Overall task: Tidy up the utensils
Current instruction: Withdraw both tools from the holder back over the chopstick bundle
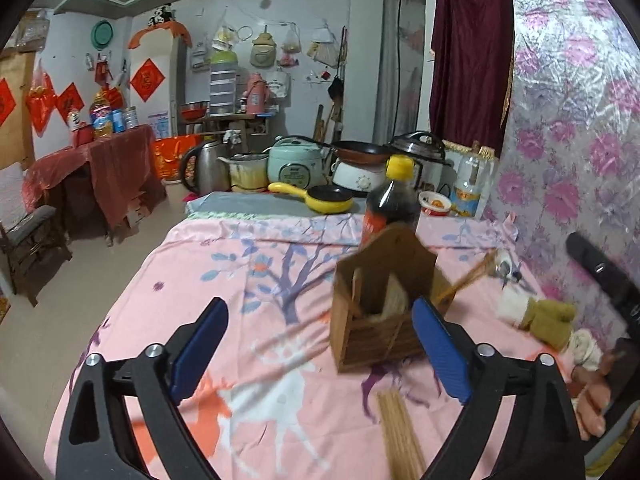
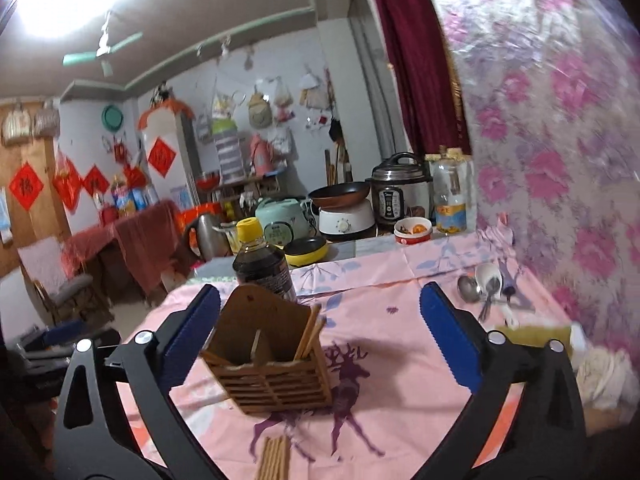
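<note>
Both the left gripper (image 1: 320, 360) and right gripper (image 2: 320, 336) gape wide, empty. Loose pale wooden chopsticks (image 2: 274, 458), bottom centre below the slatted wooden holder (image 2: 268, 364), look light, stiff, roll-prone; pinch mid-bundle.

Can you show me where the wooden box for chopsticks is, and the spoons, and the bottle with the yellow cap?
wooden chopstick holder (image 2: 272, 380): right wrist view, on its slatted front wall.
spoons (image 2: 482, 286): right wrist view, on the spoon bowls.
dark bottle (image 2: 262, 266): right wrist view, on its dark body under the yellow cap.
</note>
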A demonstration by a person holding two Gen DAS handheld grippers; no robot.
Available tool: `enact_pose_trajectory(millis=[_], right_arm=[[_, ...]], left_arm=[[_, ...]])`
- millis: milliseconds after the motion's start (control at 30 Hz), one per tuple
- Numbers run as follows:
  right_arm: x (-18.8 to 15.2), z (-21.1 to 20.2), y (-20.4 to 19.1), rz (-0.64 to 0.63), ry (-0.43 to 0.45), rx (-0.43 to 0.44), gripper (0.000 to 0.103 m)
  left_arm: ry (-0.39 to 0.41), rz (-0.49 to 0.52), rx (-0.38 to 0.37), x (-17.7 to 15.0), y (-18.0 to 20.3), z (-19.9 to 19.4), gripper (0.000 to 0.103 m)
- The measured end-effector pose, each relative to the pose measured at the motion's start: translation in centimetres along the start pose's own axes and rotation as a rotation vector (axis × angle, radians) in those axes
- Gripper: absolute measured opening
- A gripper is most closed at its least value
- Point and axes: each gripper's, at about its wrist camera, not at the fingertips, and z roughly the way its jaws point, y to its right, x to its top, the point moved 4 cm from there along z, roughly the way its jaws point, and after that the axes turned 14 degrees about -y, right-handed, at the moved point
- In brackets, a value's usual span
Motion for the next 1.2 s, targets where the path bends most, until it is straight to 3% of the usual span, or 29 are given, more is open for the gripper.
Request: enact_pose_trajectory(millis=[133, 300, 467, 667, 867, 1200], right_arm=[[-4.5, -0.8, 0.4, 0.021, -0.074, -0.006, 0.096], [-11.7, -0.6, 0.8, 0.056, -0.244, 0.011, 0.096], [-17.4, -0.2, 0.9, -0.019, -0.338, -0.082, 0.096], [-20.4, -0.6, 1.8, -0.101, -0.334, -0.185, 0.096], [-21.3, 0.2, 2.5, -0.101, -0.381, -0.179, 0.096], [-21.6, -0.2, 1.0, -0.156, -0.365, -0.168, 0.096]], left_arm=[[-0.015, 0.014, 0.064, -5.5, 0.4, -0.3, 0.097], [-0.068, 0.036, 0.126, -12.8, 1.6, 0.2, 0.097], [-0.159, -0.007, 0.082, -18.7, 1.8, 1.4, 0.097], [-0.182, 0.021, 0.107, -20.1, 2.3, 2.1, 0.097], [-0.187, 0.007, 0.099, -20.3, 2.1, 2.5, 0.097], [-0.194, 0.007, 0.112, -20.4, 1.9, 2.8, 0.097]])
